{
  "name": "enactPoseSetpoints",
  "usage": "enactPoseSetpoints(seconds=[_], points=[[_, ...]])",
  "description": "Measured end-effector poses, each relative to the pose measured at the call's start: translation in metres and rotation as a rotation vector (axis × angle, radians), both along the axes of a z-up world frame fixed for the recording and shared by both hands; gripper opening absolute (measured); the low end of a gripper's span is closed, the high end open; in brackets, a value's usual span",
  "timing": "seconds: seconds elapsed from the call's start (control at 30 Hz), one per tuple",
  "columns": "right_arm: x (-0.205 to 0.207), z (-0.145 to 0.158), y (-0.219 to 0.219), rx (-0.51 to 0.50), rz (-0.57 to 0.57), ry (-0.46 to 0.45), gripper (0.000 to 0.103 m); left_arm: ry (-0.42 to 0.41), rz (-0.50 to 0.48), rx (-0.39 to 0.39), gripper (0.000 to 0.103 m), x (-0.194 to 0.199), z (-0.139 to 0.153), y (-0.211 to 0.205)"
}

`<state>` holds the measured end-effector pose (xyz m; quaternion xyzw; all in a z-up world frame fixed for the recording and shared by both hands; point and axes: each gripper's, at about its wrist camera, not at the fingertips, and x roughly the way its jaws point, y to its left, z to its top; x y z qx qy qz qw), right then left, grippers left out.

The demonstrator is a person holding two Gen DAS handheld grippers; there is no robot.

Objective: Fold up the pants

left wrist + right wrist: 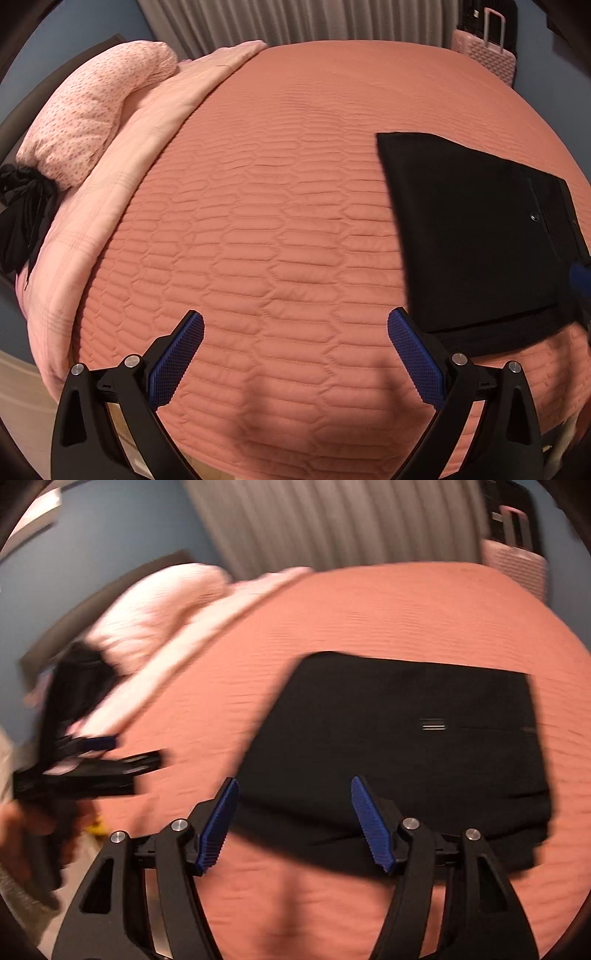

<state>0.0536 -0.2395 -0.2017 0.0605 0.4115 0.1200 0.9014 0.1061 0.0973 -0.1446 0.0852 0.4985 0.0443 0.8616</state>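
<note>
text: none legible | labels: none | brands: none | numbers: none | signs: none

The right wrist view is smeared throughout; the left gripper point(122, 753) and the hand point(26, 830) holding it show only as streaks; the pants point(480, 236) are cut off by the left wrist view's right edge; a suitcase point(491, 55) is partly cropped.

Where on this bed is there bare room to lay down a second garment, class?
Free: the wide quilted bedspread between the folded black pants and the pale blanket by the pillow; also the strip beyond the pants toward the curtain. Crowded: the pillow end, with dark cloth.
</note>
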Motion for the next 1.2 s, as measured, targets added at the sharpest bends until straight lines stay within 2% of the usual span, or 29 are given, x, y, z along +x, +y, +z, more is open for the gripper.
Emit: enactPoseSetpoints(seconds=[0.03, 0.07, 0.1, 0.13, 0.2, 0.27, 0.33, 0.37, 0.43, 0.47, 0.63, 0.7, 0.77, 0.8, 0.83, 0.87, 0.93, 1.03, 1.1, 1.13, 1.2], points=[[0.004, -0.010, -0.018, -0.043, -0.039, 0.039, 0.061, 0.004, -0.010, 0.005, 0.098, 0.002, -0.001, -0.007], [0.002, -0.023, -0.052, 0.000, -0.081, 0.075, 0.050, 0.008, -0.027, 0.013, 0.098, 0.004, -0.001, -0.017], [-0.003, -0.022, -0.072, 0.071, -0.121, 0.079, 0.020, 0.011, -0.039, 0.017, 0.098, 0.005, -0.002, -0.025], [-0.007, -0.015, -0.087, 0.140, -0.169, 0.100, 0.017, 0.011, -0.060, 0.020, 0.098, 0.007, -0.002, -0.037], [-0.008, 0.002, -0.089, 0.126, -0.193, 0.092, 0.019, 0.016, -0.084, 0.037, 0.098, 0.010, -0.004, -0.053], [-0.007, 0.020, -0.078, 0.092, -0.147, 0.036, 0.022, 0.020, -0.105, 0.047, 0.098, 0.015, -0.007, -0.072], [-0.003, 0.016, -0.066, -0.041, -0.110, 0.057, 0.023, 0.028, -0.123, 0.056, 0.098, 0.020, -0.008, -0.090], [0.002, 0.001, -0.068, -0.125, -0.122, 0.128, 0.023, 0.026, -0.131, 0.061, 0.098, 0.022, -0.008, -0.097], [-0.002, 0.002, -0.085, -0.039, -0.135, 0.123, 0.020, 0.020, -0.143, 0.074, 0.098, 0.024, -0.007, -0.111], [-0.004, 0.006, -0.089, -0.029, -0.155, 0.133, 0.020, 0.020, -0.151, 0.076, 0.098, 0.026, -0.006, -0.117], [-0.005, 0.010, -0.092, -0.123, -0.186, 0.154, 0.022, 0.030, -0.158, 0.061, 0.098, 0.032, -0.009, -0.137], [-0.005, 0.012, -0.099, -0.054, -0.194, 0.159, 0.022, 0.047, -0.152, 0.063, 0.098, 0.035, -0.012, -0.141], [-0.004, 0.022, -0.101, -0.042, -0.228, 0.145, 0.023, 0.047, -0.149, 0.066, 0.098, 0.035, -0.014, -0.140], [-0.002, 0.022, -0.109, -0.035, -0.236, 0.140, 0.024, 0.049, -0.138, 0.065, 0.098, 0.036, -0.016, -0.136], [0.000, 0.025, -0.118, -0.008, -0.241, 0.139, 0.032, 0.054, -0.124, 0.052, 0.098, 0.038, -0.018, -0.130], [0.000, 0.022, -0.128, 0.025, -0.245, 0.144, 0.054, 0.066, -0.102, 0.013, 0.098, 0.040, -0.021, -0.119], [0.012, 0.016, -0.149, 0.099, -0.254, 0.142, 0.079, 0.103, -0.054, -0.087, 0.098, 0.047, -0.030, -0.095], [0.025, 0.001, -0.165, 0.233, -0.220, 0.180, 0.079, 0.155, 0.022, -0.286, 0.098, 0.059, -0.049, -0.053], [0.036, -0.009, -0.166, 0.298, -0.189, 0.198, 0.079, 0.202, 0.026, -0.452, 0.098, 0.069, -0.066, -0.035], [0.041, -0.015, -0.166, 0.327, -0.176, 0.213, 0.079, 0.206, 0.028, -0.485, 0.098, 0.071, -0.071, -0.032], [0.051, -0.031, -0.164, 0.431, -0.152, 0.246, 0.079, 0.180, -0.017, -0.492, 0.098, 0.076, -0.073, -0.035]])
